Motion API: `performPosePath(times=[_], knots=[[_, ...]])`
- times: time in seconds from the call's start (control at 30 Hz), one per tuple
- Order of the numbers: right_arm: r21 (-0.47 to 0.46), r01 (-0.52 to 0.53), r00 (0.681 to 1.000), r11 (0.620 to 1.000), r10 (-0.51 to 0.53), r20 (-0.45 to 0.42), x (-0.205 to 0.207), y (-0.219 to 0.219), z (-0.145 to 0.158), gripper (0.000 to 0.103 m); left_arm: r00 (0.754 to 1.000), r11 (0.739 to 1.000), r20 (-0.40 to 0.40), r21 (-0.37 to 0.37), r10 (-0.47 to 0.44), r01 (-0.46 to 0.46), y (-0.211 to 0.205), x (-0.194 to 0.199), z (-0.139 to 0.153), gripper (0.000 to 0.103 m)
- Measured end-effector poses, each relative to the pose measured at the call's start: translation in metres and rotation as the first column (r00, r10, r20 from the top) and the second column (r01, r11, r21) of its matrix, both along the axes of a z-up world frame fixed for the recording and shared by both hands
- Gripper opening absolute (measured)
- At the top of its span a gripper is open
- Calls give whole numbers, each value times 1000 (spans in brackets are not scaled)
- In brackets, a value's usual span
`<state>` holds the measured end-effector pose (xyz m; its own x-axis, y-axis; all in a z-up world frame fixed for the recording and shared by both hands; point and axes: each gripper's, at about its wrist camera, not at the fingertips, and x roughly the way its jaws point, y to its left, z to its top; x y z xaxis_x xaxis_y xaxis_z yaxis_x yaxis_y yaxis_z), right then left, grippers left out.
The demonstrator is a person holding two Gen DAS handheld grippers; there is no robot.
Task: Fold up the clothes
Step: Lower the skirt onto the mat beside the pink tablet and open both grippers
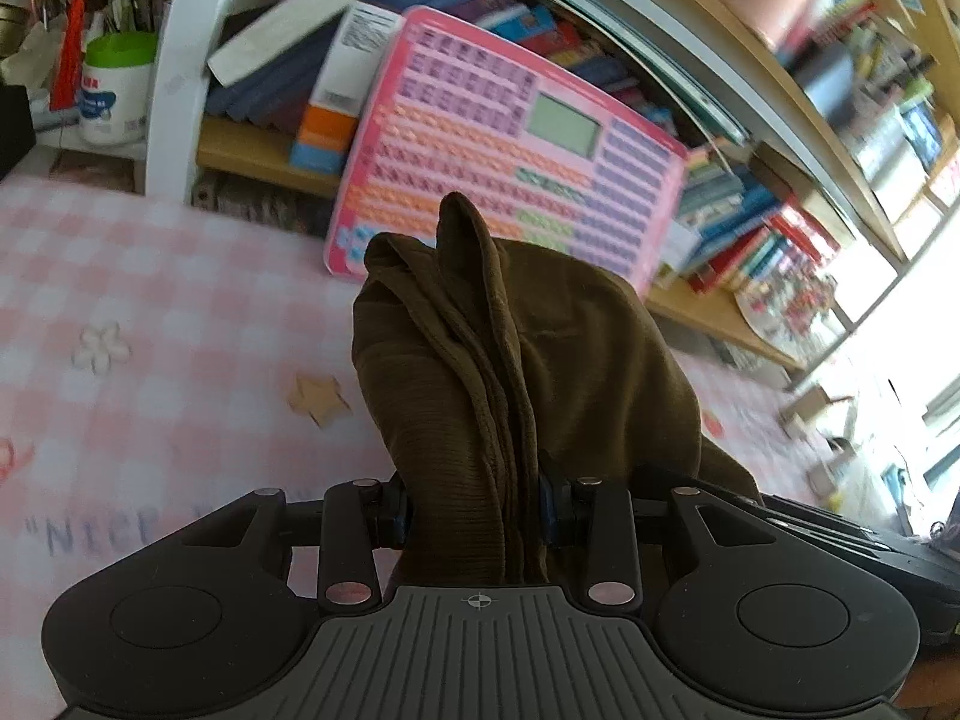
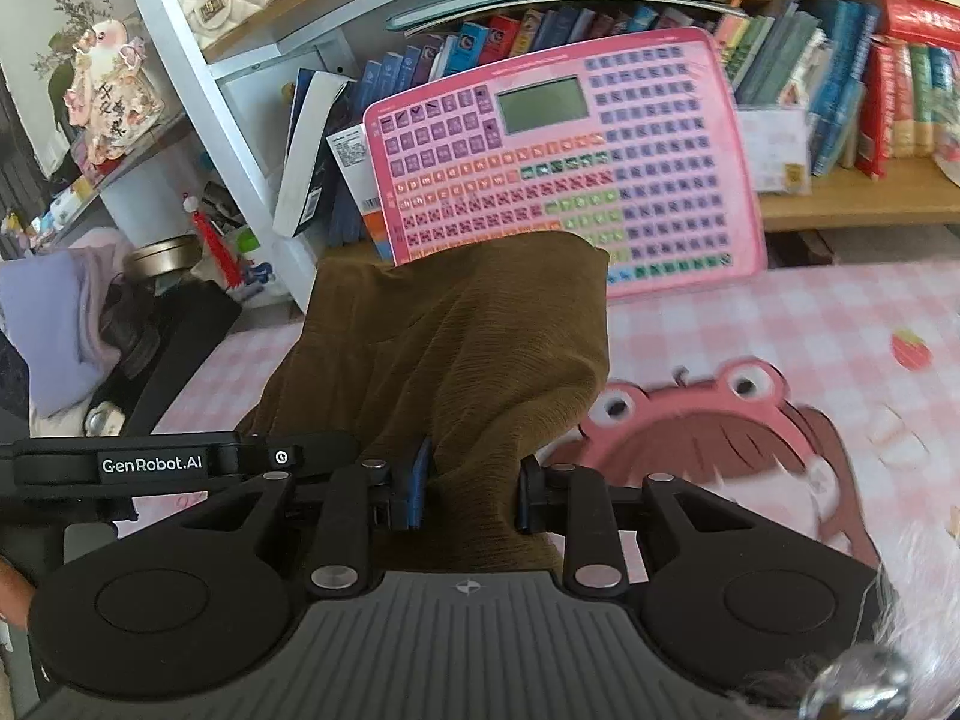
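Note:
An olive-brown ribbed garment (image 1: 516,360) fills the middle of the left wrist view. My left gripper (image 1: 477,510) is shut on a bunched part of it and holds it above the pink checked table (image 1: 150,312). The same garment (image 2: 462,348) shows in the right wrist view, where my right gripper (image 2: 471,492) is shut on another part of it. The cloth hides both pairs of fingertips. The left gripper's body (image 2: 150,462), labelled GenRobot.AI, shows at the left of the right wrist view, close beside the right gripper.
A pink keyboard toy (image 2: 564,150) leans against a bookshelf (image 2: 840,204) behind the table. The table mat (image 2: 780,324) carries a pink frog cartoon. A pen pot (image 1: 117,84) stands far left. Lilac cloth (image 2: 54,324) lies at the left.

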<state>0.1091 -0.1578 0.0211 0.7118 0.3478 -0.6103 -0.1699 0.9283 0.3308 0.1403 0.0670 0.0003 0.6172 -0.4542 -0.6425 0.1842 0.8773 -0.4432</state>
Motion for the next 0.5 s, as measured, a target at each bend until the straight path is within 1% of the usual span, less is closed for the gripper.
performPosePath(times=[0.13,0.27,0.43,0.5], knots=[[-27,-14,1000,1000,15,20,22,17,-8,25,1000,1000,14,-7,16,-16,17,22,-11,35],[-38,-21,999,999,22,34,35,29,-20,25,999,1000,32,-12,25,-25,29,36,-21,35],[-44,-27,999,999,29,36,46,33,-31,25,999,1000,37,-23,21,-20,36,46,-30,35],[-44,-30,999,999,31,23,49,32,-36,26,1000,1000,24,-18,15,-14,37,49,-38,36]])
